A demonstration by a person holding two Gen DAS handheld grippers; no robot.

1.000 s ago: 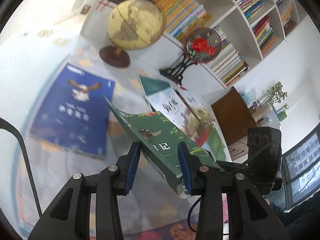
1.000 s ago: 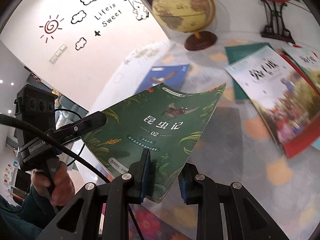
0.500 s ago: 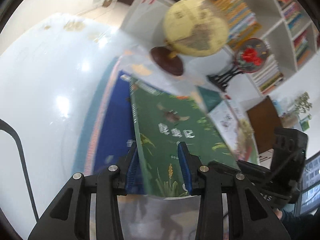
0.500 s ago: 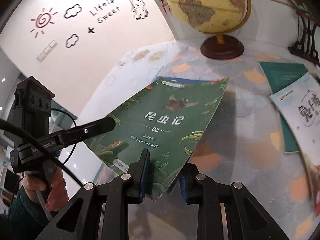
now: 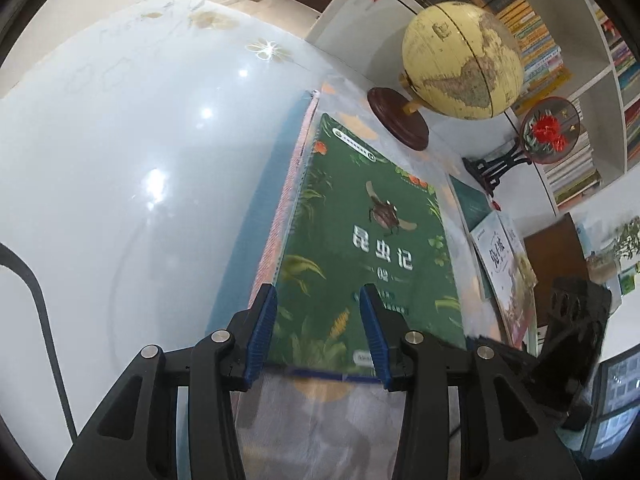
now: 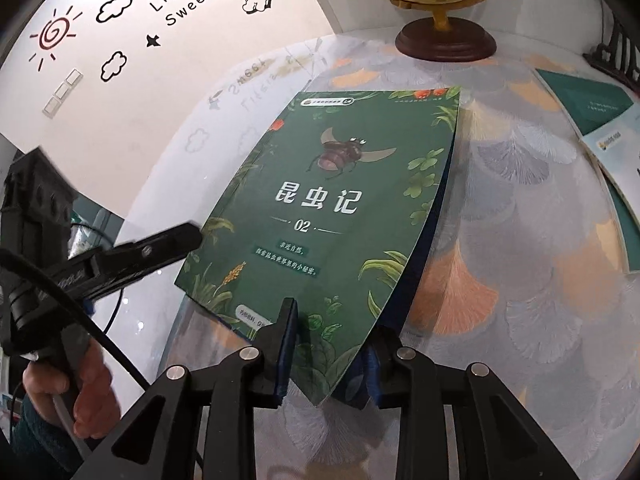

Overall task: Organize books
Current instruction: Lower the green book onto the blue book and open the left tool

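A green book [image 5: 360, 240] with a beetle on its cover lies on top of a blue book [image 6: 434, 248] near the table's left edge. My left gripper [image 5: 318, 336] straddles the green book's near left corner. Its jaws are opening, and the cover lies flat beneath them, not pinched. In the right wrist view the green book [image 6: 340, 200] runs between the fingers of my right gripper [image 6: 330, 352]. The near right corner is still raised off the table, one pad over the cover and one under it, and those jaws are opening too.
A globe [image 5: 460, 60] on a wooden base stands behind the books. More books [image 5: 500, 256] lie to the right, by a red flower ornament [image 5: 548, 132]. Bookshelves [image 5: 580, 60] fill the back wall. The table's left edge [image 5: 240, 240] drops to a shiny floor. A hand [image 6: 88, 392] holds the left gripper.
Both grippers carried the green book left and down from mid-air onto the blue book, which it now covers. It went from tilted to nearly flat. Both pairs of jaws stand wider.
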